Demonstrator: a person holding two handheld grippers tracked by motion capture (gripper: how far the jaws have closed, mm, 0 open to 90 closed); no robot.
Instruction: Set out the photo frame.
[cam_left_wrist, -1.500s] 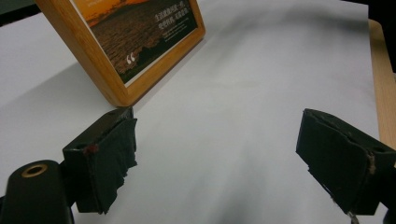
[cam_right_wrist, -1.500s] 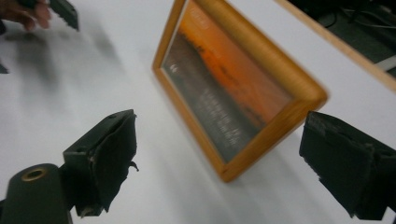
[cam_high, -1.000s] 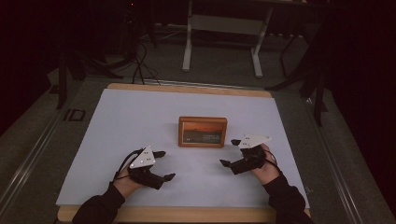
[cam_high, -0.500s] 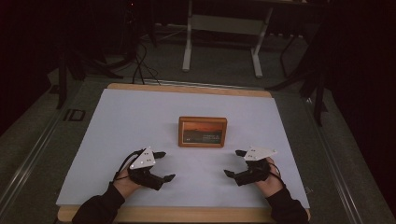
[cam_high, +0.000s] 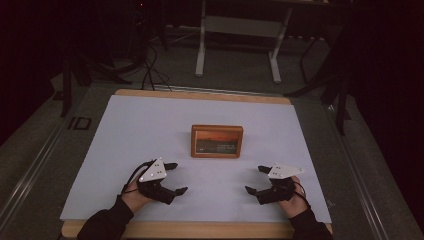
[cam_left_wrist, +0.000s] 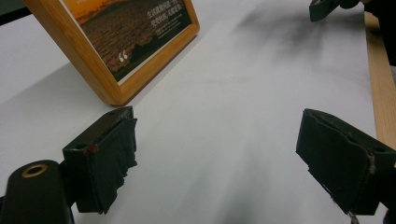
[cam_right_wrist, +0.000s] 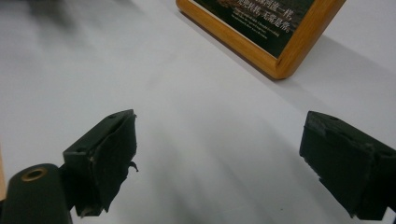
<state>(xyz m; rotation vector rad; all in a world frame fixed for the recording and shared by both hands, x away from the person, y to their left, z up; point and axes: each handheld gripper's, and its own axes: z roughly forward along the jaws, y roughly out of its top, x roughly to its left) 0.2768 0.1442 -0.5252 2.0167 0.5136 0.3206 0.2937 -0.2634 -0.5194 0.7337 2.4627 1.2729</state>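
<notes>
1. Since a second ago the right gripper (cam_high: 256, 181) has drawn back from the picture frame (cam_high: 217, 141) toward the near edge of the tabletop (cam_high: 125, 125) and sunk lower. It now rests near the near right corner, well apart from the frame.
2. The left gripper (cam_high: 175, 177) has kept its place near the near edge, left of centre.
3. Both grippers are released. In the left gripper view its two black jaws stand wide with bare white surface between them, and the right gripper view shows the same for the right gripper (cam_right_wrist: 217, 163). Neither holds anything.
4. The picture frame sits at about the middle of the tabletop, a wooden border around a sunset photograph with a line of text. Nothing touches it.
5. My reading is that the retreat puts both hands in a matched resting pose on either side of the frame, so either the work on it is finished or it has not yet begun; the pictures do not settle which.
6. The white sheet covering the tabletop carries nothing else, so no obstacle lies between either gripper and the frame.
7. Beyond the far edge a metal stand (cam_high: 239, 30) and loose cables (cam_high: 150, 65) lie on the dark floor, well out of reach.
</notes>
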